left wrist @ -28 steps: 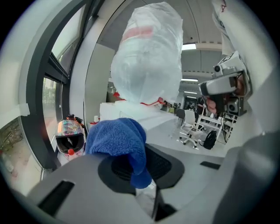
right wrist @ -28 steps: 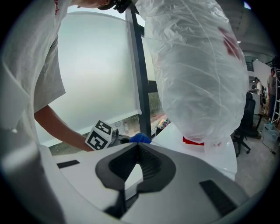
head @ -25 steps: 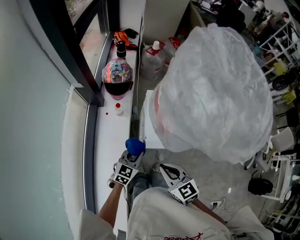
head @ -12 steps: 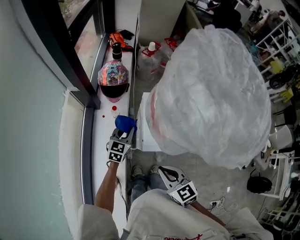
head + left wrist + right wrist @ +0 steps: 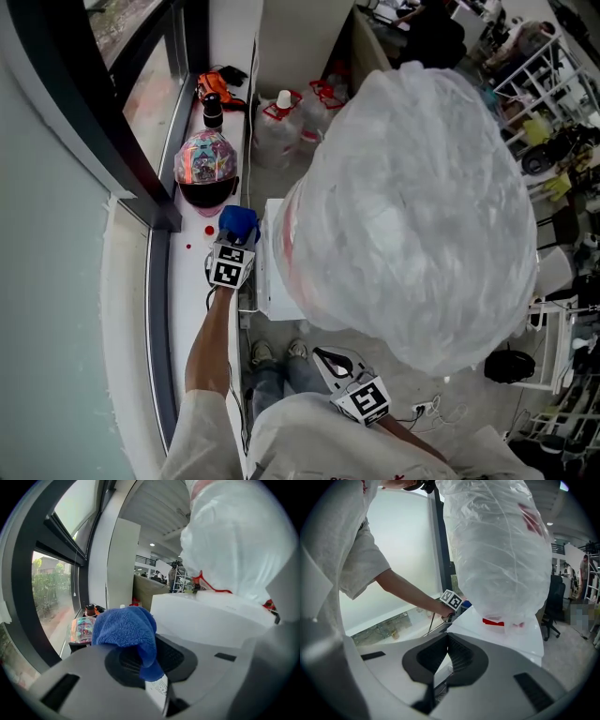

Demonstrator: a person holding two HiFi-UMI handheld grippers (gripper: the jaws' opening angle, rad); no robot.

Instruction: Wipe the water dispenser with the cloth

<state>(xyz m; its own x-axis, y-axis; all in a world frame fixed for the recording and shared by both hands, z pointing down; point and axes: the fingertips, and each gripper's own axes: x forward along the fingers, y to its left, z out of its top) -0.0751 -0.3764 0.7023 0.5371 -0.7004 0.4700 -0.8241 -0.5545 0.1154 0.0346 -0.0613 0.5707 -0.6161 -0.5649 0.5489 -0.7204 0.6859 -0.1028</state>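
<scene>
Blue microfibre cloth [image 5: 237,223] is clamped in the left hand-held gripper [image 5: 234,240], at the left edge of the water dispenser [image 5: 269,281] and just near of the helmet [image 5: 208,169] on the window ledge [image 5: 186,291]. Right hand-held gripper [image 5: 328,359] sits low and near, well apart. Versus 1 s ago, the left one has carried the cloth farther along the dispenser's side; the right has barely moved

Left gripper view: jaws pinch one fold of cloth [image 5: 126,630], the rest bunched above them, dispenser [image 5: 206,618] just right. Soft, light, floppy; I'd wipe with the bunch and keep hold of the fold, since hard dragging may pull it out

Right gripper view: right hand-held gripper [image 5: 446,649] clenched, nothing between the jaws
</scene>
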